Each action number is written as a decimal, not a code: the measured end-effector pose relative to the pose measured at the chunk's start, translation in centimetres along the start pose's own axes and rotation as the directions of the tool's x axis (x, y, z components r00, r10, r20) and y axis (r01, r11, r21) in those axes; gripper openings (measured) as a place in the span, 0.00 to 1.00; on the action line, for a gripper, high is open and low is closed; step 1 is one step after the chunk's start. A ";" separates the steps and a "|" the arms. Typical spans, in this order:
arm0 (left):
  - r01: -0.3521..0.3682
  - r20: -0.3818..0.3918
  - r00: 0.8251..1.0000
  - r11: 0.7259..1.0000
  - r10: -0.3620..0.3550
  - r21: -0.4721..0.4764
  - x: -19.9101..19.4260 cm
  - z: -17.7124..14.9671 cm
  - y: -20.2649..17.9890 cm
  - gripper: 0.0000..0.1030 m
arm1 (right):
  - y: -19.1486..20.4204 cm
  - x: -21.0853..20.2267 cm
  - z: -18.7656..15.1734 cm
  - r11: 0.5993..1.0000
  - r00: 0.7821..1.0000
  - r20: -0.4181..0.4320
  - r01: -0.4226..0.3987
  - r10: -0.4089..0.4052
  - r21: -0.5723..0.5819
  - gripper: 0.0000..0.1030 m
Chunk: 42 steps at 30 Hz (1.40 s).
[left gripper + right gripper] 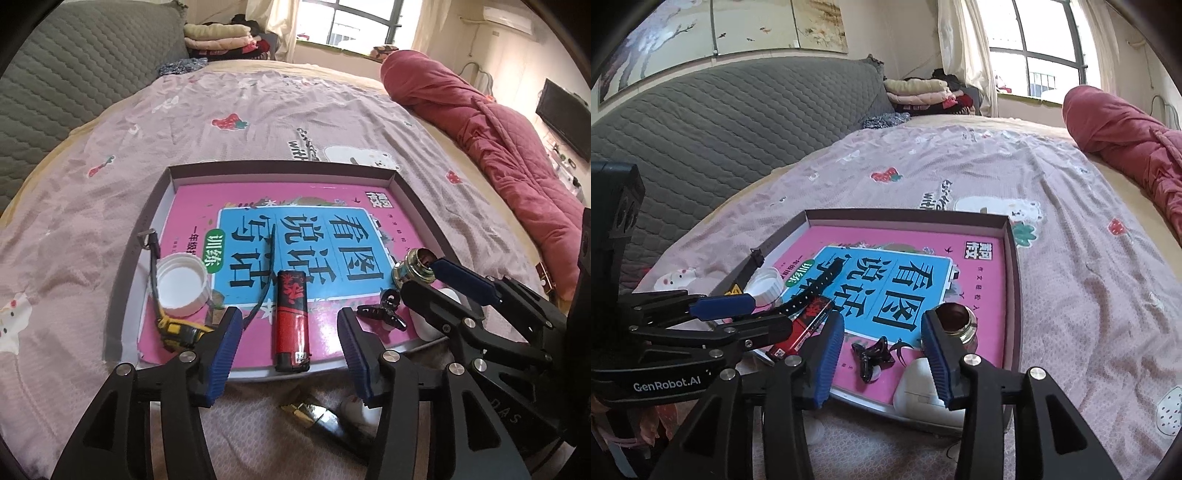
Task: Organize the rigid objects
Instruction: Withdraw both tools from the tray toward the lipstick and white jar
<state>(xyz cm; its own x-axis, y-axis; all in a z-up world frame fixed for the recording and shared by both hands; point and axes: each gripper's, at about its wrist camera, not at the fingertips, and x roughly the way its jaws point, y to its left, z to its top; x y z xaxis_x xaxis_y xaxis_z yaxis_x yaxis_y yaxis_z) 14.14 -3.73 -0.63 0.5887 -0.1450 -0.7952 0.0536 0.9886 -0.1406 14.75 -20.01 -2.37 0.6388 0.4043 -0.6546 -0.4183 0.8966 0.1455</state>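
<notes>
A shallow box lid (284, 166) (1012, 258) lies on the bed with a pink book (325, 199) (982, 273) inside. On the book lie a red and black lighter (291, 317) (807, 325), a white bottle cap (181, 286) (764, 284), a yellow and black tape measure (177, 328), a black strap (812, 291), a black fidget spinner (384, 312) (873, 356), a shiny metal jar (412, 267) (956, 321) and a white earbud case (918, 387). My left gripper (290, 350) is open, astride the lighter. My right gripper (882, 354) is open above the spinner.
The bed has a pink printed sheet (229, 122). A red quilt (498, 140) lies rolled at the right. A grey padded headboard (720, 122) stands behind. A gold-wrapped object (306, 410) lies on the sheet just before the box lid. Folded clothes (923, 92) are stacked at the far corner.
</notes>
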 end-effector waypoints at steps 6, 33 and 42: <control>-0.006 0.013 1.000 1.000 0.006 0.002 -1.4 -0.4 0.1 0.55 | 0.7 -1.1 -0.3 0.999 1.000 0.025 0.003 -0.002 -0.033 0.47; 0.010 0.041 0.999 1.000 -0.010 0.007 -5.6 -1.8 1.1 0.61 | 1.1 -5.1 -1.2 0.999 0.997 0.061 0.041 -0.040 -0.014 0.48; 0.040 -0.002 0.999 0.999 -0.040 0.012 -5.9 -4.0 1.0 0.61 | 1.2 -6.0 -1.8 0.998 0.996 0.051 0.068 -0.068 -0.006 0.49</control>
<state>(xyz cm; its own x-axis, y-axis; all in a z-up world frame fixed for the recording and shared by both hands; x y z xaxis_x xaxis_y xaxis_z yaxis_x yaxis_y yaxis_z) 7.45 -2.00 1.54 0.5848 -0.1842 -0.7900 0.0867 0.9825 -0.1650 9.24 -21.73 0.41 0.6978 0.3515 -0.6241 -0.3779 0.9209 0.0961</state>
